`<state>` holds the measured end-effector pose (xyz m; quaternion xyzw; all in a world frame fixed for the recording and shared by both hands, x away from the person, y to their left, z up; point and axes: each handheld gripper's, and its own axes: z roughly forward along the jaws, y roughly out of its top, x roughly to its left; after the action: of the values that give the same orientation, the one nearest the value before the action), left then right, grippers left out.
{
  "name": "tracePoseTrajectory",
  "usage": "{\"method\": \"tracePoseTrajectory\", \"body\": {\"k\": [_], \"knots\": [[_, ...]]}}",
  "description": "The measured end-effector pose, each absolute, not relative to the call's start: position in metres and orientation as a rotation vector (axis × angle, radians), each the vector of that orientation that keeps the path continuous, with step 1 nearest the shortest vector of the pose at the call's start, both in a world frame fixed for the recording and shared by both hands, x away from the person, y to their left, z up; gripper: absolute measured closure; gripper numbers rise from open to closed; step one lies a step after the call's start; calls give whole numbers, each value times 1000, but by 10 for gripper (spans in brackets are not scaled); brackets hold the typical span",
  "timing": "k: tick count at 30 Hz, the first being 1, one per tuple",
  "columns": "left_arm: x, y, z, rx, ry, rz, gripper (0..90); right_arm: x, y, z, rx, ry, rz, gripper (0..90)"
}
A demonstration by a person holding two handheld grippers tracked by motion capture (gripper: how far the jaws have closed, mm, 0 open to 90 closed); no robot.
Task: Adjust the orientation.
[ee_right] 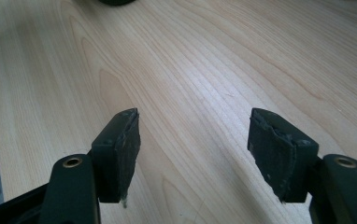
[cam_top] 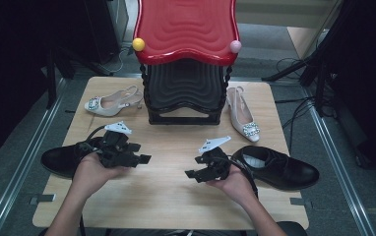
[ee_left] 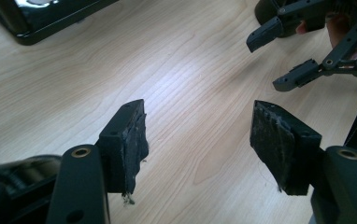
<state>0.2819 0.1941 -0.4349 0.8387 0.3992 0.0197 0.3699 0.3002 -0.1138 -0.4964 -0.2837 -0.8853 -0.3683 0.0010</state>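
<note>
black shoe [cam_top: 279,168] just beside right hand-held gripper [cam_top: 196,173]

Two forearms enter from the bottom edge of the high view and angle inward toward the centre of the frame. The left hand [cam_top: 91,169] sits left of centre, wrapped around the left gripper [cam_top: 144,158], whose jaws point right, toward the middle. The right hand [cam_top: 235,184] sits right of centre, holding the right gripper [cam_top: 191,173] with jaws pointing left, facing the other. Both pairs of jaws stand wide apart with nothing between them. A grey three-cornered plate rides on top of each gripper. In the left gripper view, the right gripper appears at the upper right, its jaws spread.
</note>
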Motion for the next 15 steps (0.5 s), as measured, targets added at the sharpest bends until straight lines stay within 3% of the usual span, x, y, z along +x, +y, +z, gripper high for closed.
{"method": "tracePoseTrajectory", "body": {"k": [15], "knots": [[283, 179, -451, 2177, 978, 3, 350, 301, -118, -497, -935, -2784, -1150, 353]]}}
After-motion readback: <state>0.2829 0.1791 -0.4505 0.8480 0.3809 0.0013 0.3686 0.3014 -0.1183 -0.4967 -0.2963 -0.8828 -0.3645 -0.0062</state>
